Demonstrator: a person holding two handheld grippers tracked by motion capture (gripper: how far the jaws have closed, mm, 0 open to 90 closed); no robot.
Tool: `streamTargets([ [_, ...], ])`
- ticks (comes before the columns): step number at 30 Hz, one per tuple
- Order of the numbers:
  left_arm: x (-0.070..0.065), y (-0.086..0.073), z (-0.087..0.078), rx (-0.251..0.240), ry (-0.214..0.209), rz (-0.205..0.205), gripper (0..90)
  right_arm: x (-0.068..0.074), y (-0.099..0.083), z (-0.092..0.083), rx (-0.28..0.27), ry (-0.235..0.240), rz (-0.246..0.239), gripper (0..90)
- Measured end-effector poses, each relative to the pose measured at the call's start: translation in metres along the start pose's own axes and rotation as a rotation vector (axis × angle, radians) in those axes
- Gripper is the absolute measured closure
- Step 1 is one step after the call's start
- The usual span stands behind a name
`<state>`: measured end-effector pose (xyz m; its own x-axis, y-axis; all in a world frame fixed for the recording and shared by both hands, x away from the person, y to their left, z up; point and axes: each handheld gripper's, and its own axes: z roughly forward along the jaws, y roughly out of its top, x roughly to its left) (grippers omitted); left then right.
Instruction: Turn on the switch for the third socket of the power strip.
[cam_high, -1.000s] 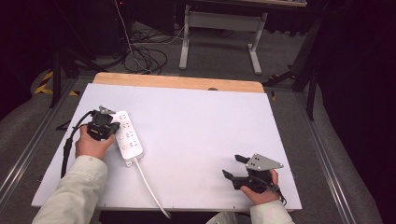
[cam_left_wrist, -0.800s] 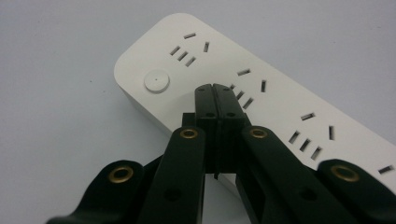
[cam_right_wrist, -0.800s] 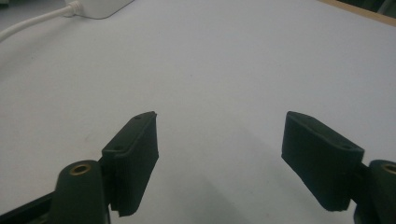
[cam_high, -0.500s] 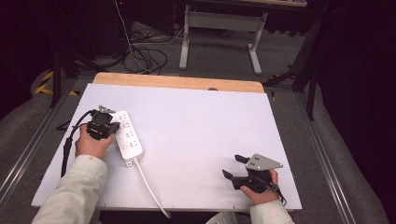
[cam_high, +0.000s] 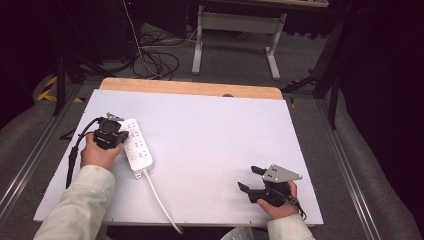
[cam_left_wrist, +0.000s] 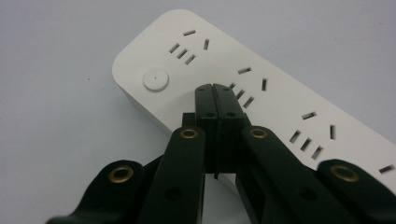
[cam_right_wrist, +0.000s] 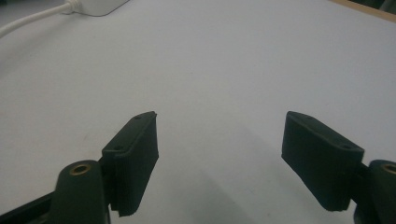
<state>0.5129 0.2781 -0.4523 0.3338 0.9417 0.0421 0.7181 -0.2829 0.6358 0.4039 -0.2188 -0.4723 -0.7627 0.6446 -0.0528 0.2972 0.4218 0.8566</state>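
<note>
Nearest us in the high view, at about 5 o'clock on the white rectangular tabletop (cam_high: 215, 145), we see the right gripper (cam_high: 251, 179) held low over the board in the person's right hand (cam_high: 276, 205). Its jaws are spread wide with bare tabletop between them; its own view shows the two black pads (cam_right_wrist: 135, 154) well apart, nothing held.

At 7 o'clock a pale sleeve (cam_high: 75, 205) leads up to the left hand (cam_high: 97, 152), which holds the left gripper (cam_high: 120, 136) at roughly 9 o'clock on the board. In its own view we see the left gripper (cam_left_wrist: 216, 93) pressed together, pads meeting flat, tips over the top face of the white plastic power strip (cam_left_wrist: 261, 98), close to its round button (cam_left_wrist: 155, 78). We cannot tell whether the tips touch it.

The power strip (cam_high: 137, 147) lies flat just beside that hand, at 9 o'clock on the board. Its white cord (cam_high: 157, 200) runs off toward 6 o'clock and over the near edge.

Farther off, at 12 o'clock, we note a bare wooden strip (cam_high: 190, 88) along the far edge, then a grey metal frame (cam_high: 235, 22) and loose black cables (cam_high: 155, 60) on the floor.
</note>
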Motion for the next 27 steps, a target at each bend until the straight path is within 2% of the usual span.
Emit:
streamTargets([
  [2,0.0,0.001,0.0,0.005,0.0,0.005,90.0,0.0,0.0,0.0,-0.002,0.0,0.001,27.6],
  [6,0.002,0.001,-0.004,-0.015,-0.019,-0.022,90.0,0.0,0.0,0.0,-0.004,-0.002,0.002,27.6],
  [8,0.003,0.001,-0.004,-0.012,-0.057,-0.039,90.0,-0.001,0.0,0.0,-0.004,-0.003,0.002,27.6],
  [9,0.002,0.001,-0.005,-0.011,-0.06,-0.038,90.0,-0.001,0.0,0.0,-0.004,-0.003,0.002,27.6],
  [15,0.002,0.0,-0.01,-0.019,-0.058,-0.036,90.0,-0.001,0.0,-0.001,-0.006,-0.004,0.002,27.6],
  [22,0.002,0.001,-0.026,-0.079,-0.076,-0.05,89.7,0.0,0.0,-0.001,-0.007,-0.005,0.001,27.6],
  [27,0.001,0.0,-0.03,-0.078,-0.075,-0.034,86.8,0.0,0.0,-0.001,-0.006,-0.005,0.0,27.6],
])
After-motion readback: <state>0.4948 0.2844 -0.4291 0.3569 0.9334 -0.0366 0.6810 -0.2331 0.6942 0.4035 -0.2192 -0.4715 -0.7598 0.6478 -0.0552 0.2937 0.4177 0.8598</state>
